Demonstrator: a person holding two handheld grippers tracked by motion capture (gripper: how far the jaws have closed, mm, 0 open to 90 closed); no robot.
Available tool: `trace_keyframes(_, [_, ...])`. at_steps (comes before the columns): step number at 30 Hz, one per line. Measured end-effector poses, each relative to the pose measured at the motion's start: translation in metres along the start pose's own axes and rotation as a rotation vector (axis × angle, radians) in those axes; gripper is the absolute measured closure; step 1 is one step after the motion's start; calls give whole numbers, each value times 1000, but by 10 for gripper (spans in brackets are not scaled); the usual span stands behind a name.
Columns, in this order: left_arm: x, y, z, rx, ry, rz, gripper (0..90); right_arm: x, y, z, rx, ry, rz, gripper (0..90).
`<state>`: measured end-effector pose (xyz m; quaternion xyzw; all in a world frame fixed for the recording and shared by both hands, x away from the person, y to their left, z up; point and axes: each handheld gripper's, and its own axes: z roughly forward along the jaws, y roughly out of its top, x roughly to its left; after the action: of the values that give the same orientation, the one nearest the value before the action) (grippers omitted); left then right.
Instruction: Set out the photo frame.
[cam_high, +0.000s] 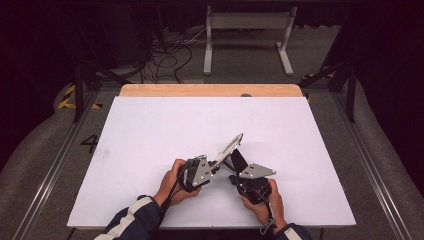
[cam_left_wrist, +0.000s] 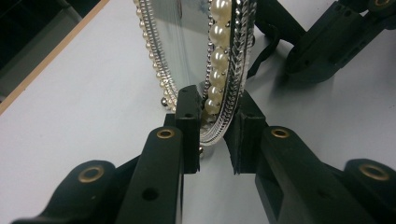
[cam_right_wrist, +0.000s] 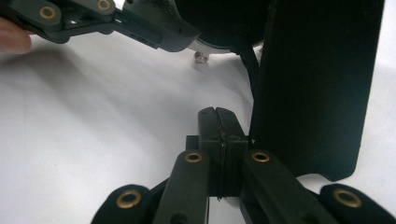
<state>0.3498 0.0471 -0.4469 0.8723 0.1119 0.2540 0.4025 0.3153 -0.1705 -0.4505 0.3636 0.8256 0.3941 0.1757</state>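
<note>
An oval frame (cam_high: 231, 146) with a pearl and silver-chain rim (cam_left_wrist: 219, 60) stands tilted on edge near the front middle of the white tabletop (cam_high: 150, 130). My left gripper (cam_high: 216, 164) comes in from the left, its jaws closed on the frame's lower rim (cam_left_wrist: 215, 130). Behind the frame a black easel stand (cam_high: 239, 159) leans down to the table, with a thin black strap (cam_left_wrist: 266, 51) running to it. My right gripper (cam_high: 235, 175) sits just left of that stand panel (cam_right_wrist: 313, 84), jaws pressed together (cam_right_wrist: 218, 116) with nothing visible between them. A person's hands hold both grippers.
The white board reaches well beyond the grippers on all sides, with a wooden strip (cam_high: 210, 90) along its far edge. Past it, on the floor, stand a white metal rack (cam_high: 247, 22) and loose cables (cam_high: 170, 55). Metal rails (cam_high: 350, 145) flank the table.
</note>
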Motion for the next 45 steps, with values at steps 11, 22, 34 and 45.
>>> trace_keyframes(11, [-6, 5, 1, 1, 8, 25, 755, -10, -3, -3, 2, -1, -14, 900])
trace_keyframes(22, [-2, 3, 6, -59, -55, -57, 717, -21, -4, -1, -25, 3, -35, 900])
trace_keyframes(34, [1, 3, 10, -74, -100, -93, 684, -34, -9, -5, -15, 13, 10, 900])
trace_keyframes(45, [-2, 6, 10, -63, -86, -86, 693, -37, -7, -5, 1, -7, -5, 900])
